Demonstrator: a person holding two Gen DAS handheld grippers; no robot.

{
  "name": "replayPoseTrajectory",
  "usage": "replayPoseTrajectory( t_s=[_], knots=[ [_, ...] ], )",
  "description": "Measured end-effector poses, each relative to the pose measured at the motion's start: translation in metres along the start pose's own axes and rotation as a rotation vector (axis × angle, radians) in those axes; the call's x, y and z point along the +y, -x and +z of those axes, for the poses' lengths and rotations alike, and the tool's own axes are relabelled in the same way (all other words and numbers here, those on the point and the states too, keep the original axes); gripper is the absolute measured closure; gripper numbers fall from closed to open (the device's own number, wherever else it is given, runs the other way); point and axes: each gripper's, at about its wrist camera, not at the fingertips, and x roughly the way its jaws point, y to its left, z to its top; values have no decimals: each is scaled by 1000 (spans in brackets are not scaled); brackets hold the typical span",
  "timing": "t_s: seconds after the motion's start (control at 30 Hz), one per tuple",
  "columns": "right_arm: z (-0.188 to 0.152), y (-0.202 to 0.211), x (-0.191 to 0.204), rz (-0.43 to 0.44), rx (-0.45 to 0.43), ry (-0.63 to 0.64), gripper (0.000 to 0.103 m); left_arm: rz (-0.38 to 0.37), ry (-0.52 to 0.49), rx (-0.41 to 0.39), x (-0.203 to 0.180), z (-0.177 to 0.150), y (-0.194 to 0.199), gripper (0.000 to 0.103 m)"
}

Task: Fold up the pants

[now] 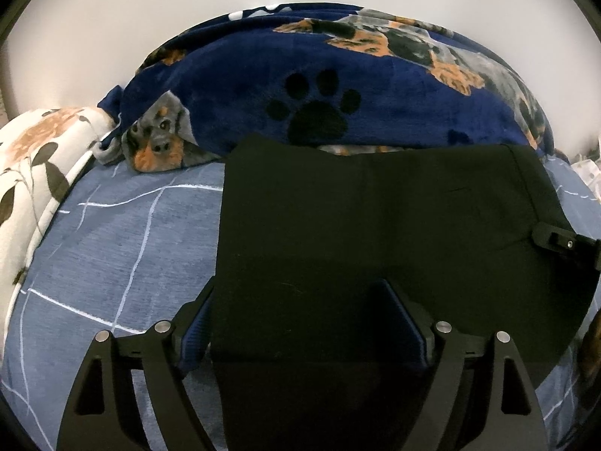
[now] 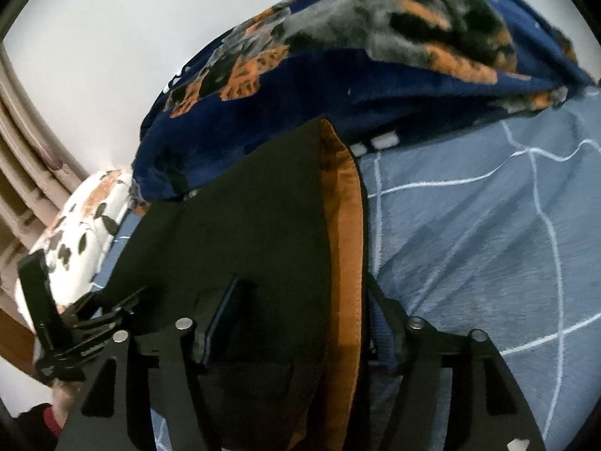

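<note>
The black pants lie in the middle of the left wrist view as a compact, nearly square block on the blue checked bed sheet, with their far edge just in front of the dark blue blanket with dog prints at the top. So the folding looks almost finished: the edges are rather straight and the surface is flat. In the right wrist view an orange inner layer shows along the right side of the cloth, so this edge may still need a little tidying. The left gripper has its fingers wide apart, with the near edge of the pants between them but not pressed. The right gripper also has its fingers apart around the cloth edge, without clamping it. What remains, I think, is only to take both grippers away.
</note>
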Motion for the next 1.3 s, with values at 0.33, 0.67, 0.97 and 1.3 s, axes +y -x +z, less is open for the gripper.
replayPoseTrajectory(
  t_s=[0.33,0.67,0.97,1.3],
  knots=[
    [-4,3,13,-114,-34,66,25,15,-4,-2,-1,-1,1,18],
    [-5,0,20,-162,-24,89,21,77,-22,-21,-5,-1,4,11],
    [-29,60,37,-185,-94,83,19,167,-28,-118,-11,-19,56,9],
    [-63,134,41,-126,-128,18,18,149,-18,-231,-29,-27,147,2]
  ],
)
